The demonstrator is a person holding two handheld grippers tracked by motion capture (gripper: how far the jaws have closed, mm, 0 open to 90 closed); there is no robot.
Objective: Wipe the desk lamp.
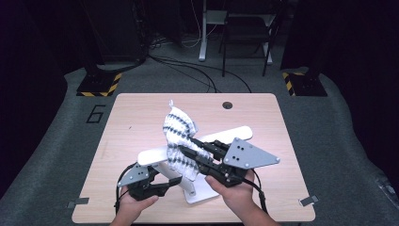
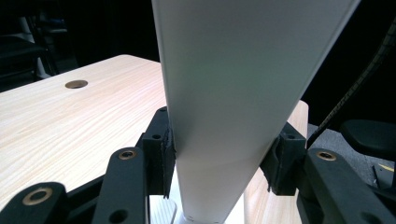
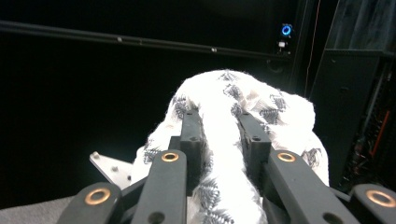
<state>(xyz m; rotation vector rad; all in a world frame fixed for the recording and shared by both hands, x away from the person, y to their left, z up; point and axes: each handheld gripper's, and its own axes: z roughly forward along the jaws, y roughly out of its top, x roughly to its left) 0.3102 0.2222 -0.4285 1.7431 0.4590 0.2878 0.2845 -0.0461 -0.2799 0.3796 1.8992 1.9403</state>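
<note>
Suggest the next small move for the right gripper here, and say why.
Probably carry the patterned cloth up over the white bar: the right gripper is shut on the raised cloth, while the left gripper clamps the white upright steady.

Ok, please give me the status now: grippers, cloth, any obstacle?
Left gripper clamped on white stand. Right gripper shut on patterned cloth, held above the stand. Nothing in the way.
</note>
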